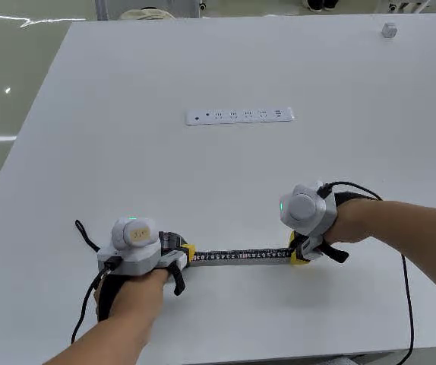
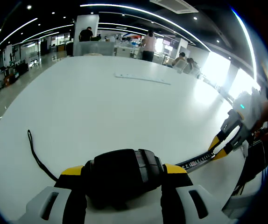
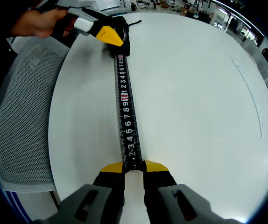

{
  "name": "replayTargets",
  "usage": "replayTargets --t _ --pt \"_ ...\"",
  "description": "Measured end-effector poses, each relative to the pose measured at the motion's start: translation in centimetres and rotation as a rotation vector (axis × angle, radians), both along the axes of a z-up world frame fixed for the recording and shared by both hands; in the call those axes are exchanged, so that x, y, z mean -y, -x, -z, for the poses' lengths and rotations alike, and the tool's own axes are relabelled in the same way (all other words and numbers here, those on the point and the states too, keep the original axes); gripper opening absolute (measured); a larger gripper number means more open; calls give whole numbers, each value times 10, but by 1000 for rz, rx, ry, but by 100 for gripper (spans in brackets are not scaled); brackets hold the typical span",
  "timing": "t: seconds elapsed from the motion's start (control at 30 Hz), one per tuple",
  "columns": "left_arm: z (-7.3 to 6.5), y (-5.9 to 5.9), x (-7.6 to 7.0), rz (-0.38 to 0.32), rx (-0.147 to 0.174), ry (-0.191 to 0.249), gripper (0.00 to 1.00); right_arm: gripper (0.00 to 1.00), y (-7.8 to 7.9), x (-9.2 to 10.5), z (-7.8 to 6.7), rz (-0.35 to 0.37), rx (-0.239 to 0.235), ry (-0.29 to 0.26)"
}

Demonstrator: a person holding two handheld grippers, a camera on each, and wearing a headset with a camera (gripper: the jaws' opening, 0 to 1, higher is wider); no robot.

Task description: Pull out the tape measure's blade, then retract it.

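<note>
The black tape measure case [image 2: 122,175] sits clamped between the yellow-tipped jaws of my left gripper [image 1: 174,255], low on the table near its front edge. Its black blade [image 1: 241,255] with white numbers runs right along the tabletop to my right gripper [image 1: 300,253]. Seen from the right gripper view, the blade [image 3: 125,102] stretches from the case [image 3: 121,32] down to my right gripper [image 3: 134,165], whose jaws are shut on the blade's tip. The right gripper [image 2: 222,145] also appears at the right of the left gripper view, holding the blade's end [image 2: 197,163].
A white power strip [image 1: 239,115] lies flat at mid-table. A small grey object [image 1: 389,30] sits at the far right corner. The case's black wrist strap [image 1: 86,235] trails left of it. A grey mesh chair [image 3: 26,121] stands beside the table's front edge. People stand far behind.
</note>
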State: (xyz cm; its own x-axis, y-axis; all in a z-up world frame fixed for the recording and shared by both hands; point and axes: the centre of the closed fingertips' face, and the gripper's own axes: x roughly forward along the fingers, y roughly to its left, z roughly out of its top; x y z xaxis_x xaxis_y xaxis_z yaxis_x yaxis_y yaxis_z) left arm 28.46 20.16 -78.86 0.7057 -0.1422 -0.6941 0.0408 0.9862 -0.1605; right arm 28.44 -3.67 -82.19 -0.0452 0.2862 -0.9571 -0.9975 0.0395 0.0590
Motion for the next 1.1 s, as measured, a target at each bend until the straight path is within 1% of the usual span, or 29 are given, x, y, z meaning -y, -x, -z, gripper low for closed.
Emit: replayTargets --t 0.23,0.33,0.93,1.1 --pt "0 0 0 1 1 1 61 14 1 -3 -1 4 -1 -2" --pt "0 0 0 3 11 0 61 14 1 -4 -1 6 -2 -2" --pt "0 0 0 3 7 3 61 14 1 -10 1 5 0 -14" --pt "0 0 0 3 8 5 61 14 1 -12 1 -4 8 -24"
